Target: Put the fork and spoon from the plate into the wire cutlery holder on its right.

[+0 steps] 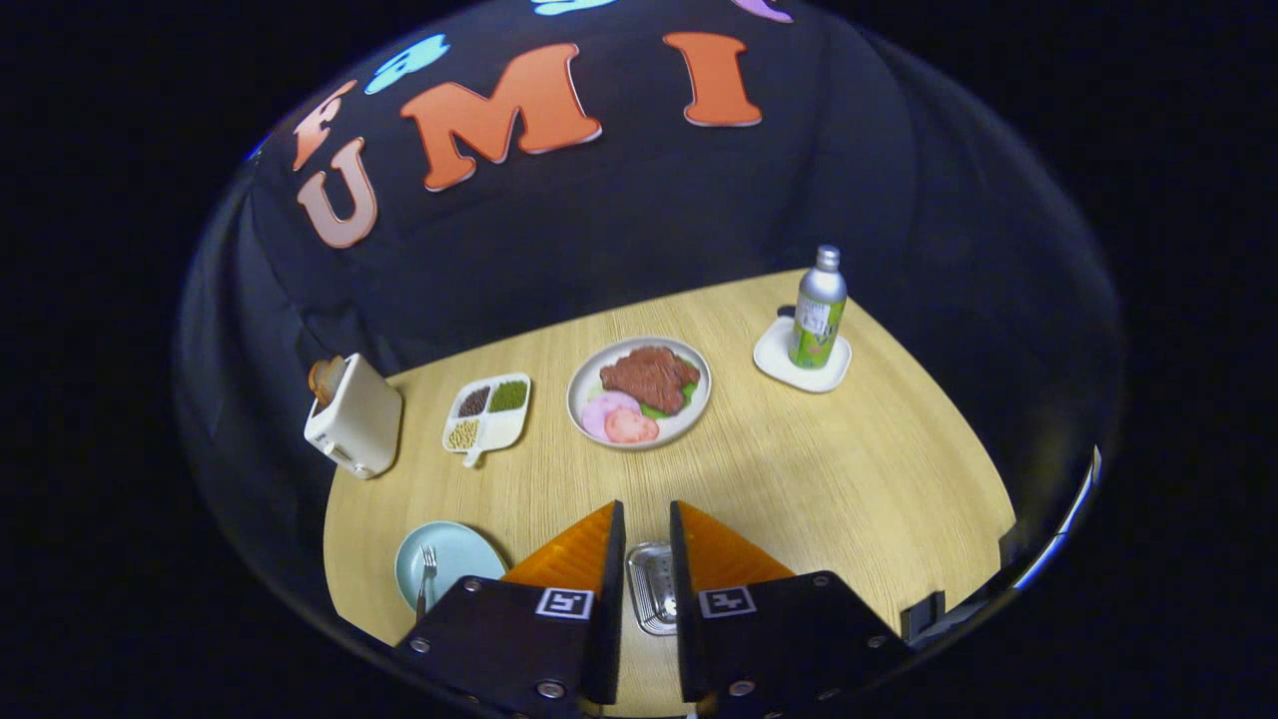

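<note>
Steel, thin and slick: the fork [427, 574] lies on the pale blue plate [461, 555] near the table's [849, 479] near-left corner, tines pointing toward the far edge. I judge it light, stiff and prone to skating on the glazed plate; best taken across the handle near its middle, fingers pinching the narrow sides, since the tines give nothing to bite on. The holder [654, 589] sits by the near edge, right of the plate, seen down through the gap between my fingers. The gripper [647, 509] hangs above it, jaws a narrow slot apart, nothing pinched in them that I can see. Count: one fork, one blue plate, one holder. A spoon I cannot make out on the plate or in the holder. Elsewhere: one toaster [354, 417] at the left edge, one divided dish [489, 411], one food plate [639, 391] mid-table, one bottle [819, 310] on one coaster [802, 362] toward the far-right corner.
</note>
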A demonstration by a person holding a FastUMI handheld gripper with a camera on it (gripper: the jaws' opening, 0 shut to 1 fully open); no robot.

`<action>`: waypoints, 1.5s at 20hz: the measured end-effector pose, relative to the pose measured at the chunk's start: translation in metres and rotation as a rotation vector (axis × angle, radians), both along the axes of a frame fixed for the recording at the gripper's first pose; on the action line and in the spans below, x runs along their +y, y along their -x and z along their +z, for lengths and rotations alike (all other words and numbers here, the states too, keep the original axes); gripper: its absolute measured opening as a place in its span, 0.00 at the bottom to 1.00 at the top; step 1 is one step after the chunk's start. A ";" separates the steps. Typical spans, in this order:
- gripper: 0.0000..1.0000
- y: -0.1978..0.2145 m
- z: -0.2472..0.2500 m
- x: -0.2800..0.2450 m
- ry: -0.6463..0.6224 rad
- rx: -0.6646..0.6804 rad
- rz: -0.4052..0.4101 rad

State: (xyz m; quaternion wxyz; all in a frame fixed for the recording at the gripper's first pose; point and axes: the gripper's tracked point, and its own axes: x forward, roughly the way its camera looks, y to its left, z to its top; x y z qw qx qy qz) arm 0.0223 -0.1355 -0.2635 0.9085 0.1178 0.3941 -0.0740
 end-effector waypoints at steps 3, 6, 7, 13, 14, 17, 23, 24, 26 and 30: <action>0.54 -0.019 0.026 0.010 0.095 -0.154 0.033; 0.79 -0.028 0.047 0.040 0.107 -0.289 0.073; 0.82 -0.031 0.053 0.052 0.112 -0.334 0.091; 0.90 -0.041 0.070 0.115 0.139 -0.475 0.173; 0.90 -0.041 0.069 0.129 0.126 -0.475 0.193; 0.90 -0.040 0.063 0.168 0.093 -0.458 0.252; 0.90 -0.031 0.045 0.253 -0.024 -0.420 0.329; 0.90 -0.030 0.039 0.263 -0.031 -0.401 0.346; 0.91 -0.025 0.018 0.282 -0.044 -0.322 0.394; 0.92 -0.001 -0.040 0.303 -0.051 -0.047 0.456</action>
